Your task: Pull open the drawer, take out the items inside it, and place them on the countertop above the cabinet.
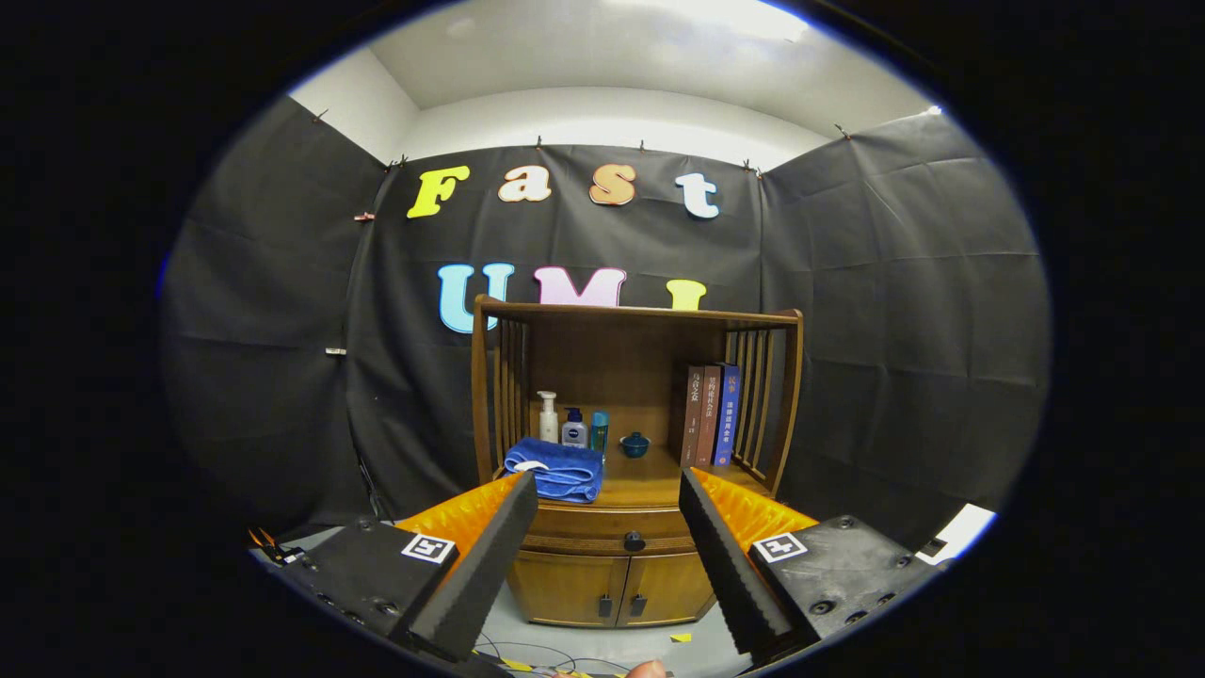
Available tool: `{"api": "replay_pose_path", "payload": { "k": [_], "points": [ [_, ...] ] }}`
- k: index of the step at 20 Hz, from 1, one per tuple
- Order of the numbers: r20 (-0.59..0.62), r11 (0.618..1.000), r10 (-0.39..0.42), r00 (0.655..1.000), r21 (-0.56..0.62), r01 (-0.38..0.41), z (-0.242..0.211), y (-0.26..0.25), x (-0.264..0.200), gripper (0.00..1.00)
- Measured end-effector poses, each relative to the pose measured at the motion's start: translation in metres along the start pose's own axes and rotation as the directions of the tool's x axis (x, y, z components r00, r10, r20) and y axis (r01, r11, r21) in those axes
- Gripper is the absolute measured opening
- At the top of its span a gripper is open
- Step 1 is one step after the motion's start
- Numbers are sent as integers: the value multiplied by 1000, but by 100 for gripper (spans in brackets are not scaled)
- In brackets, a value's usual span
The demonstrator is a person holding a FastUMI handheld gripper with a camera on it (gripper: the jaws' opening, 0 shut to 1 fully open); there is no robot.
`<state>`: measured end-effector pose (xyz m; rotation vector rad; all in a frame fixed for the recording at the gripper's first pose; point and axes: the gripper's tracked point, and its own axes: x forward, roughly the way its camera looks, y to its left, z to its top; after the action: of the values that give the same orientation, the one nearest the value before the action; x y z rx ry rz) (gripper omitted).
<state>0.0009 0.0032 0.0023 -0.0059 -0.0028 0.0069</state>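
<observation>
At the bottom of the frame the gripper holds its fingers wide apart, gripping nothing. Straight ahead, framed in the gap between them at lower centre, sits the drawer, closed, its dark knob just right of the midline. The drawer front runs left to right, square to the fingers, so the reach is dead ahead, probably slightly down. Whatever lies inside is hidden. Above it the countertop carries a blue towel, bottles and books, mid-frame.
</observation>
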Motion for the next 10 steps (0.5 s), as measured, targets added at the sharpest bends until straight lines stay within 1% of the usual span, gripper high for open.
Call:
{"api": "replay_pose_path", "payload": {
  "k": [5, 8, 10],
  "points": [
    [-2, 1000, -3, 1000, 2, 3, -9, -3, 5, 99],
    [2, 1000, -27, 1000, 5, 27, -30, -17, 15, 99],
    [9, 1000, -15, 1000, 9, 15, -50, -21, 29, 99]
  ]
}}
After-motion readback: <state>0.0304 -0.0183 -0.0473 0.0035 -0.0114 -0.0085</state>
